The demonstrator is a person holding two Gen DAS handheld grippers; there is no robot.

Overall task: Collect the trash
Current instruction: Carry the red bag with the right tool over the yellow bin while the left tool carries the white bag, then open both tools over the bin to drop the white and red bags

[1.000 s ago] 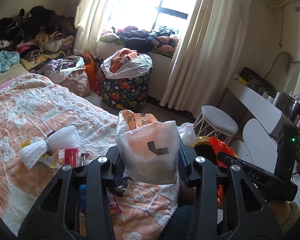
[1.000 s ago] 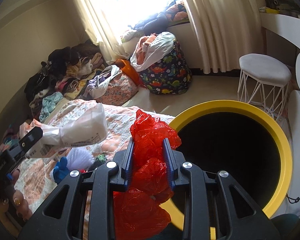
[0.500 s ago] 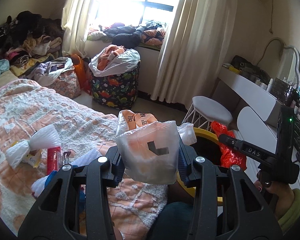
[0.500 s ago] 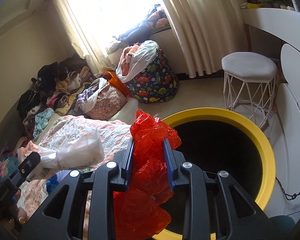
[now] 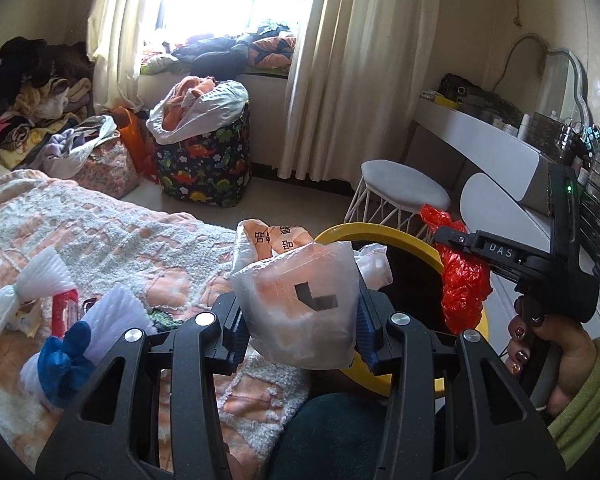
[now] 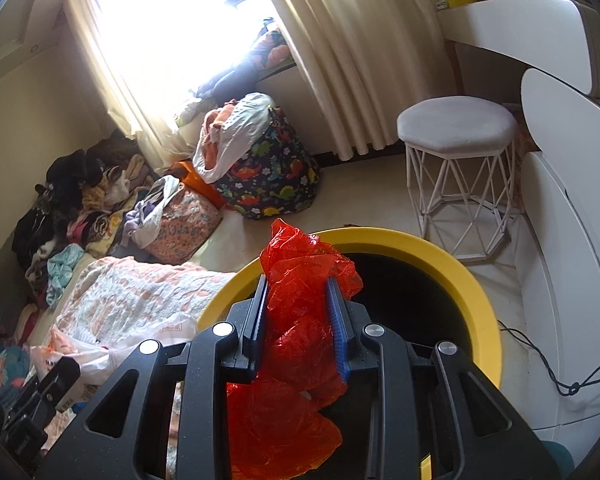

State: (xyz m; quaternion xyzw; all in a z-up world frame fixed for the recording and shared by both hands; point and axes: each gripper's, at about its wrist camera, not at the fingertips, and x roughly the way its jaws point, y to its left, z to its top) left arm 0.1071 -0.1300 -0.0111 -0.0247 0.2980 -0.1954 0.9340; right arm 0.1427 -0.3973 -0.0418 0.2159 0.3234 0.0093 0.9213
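Right tool (image 6: pixel 300 308) clamps crinkled red plastic bag (image 6: pixel 300 280); round yellow-rimmed bin (image 6: pixel 440 252) beyond.

bins 1 (image 6: pixel 476 280) | red bags 1 (image 6: pixel 300 280) | clear bags 1 (image 5: pixel 304 308) | stools 1 (image 6: pixel 456 124)

A dinosaur-print fabric bin (image 5: pixel 204 168) heaped with clothes stands on the floor before the cream curtains (image 5: pixel 340 64), with a floral bag (image 5: pixel 104 168) just beside it. A white wire-legged stool (image 6: pixel 458 160) sits near the white bench (image 5: pixel 484 140), and a pile of clothes (image 6: pixel 72 196) lies along the wall past the quilted bed (image 5: pixel 100 236)
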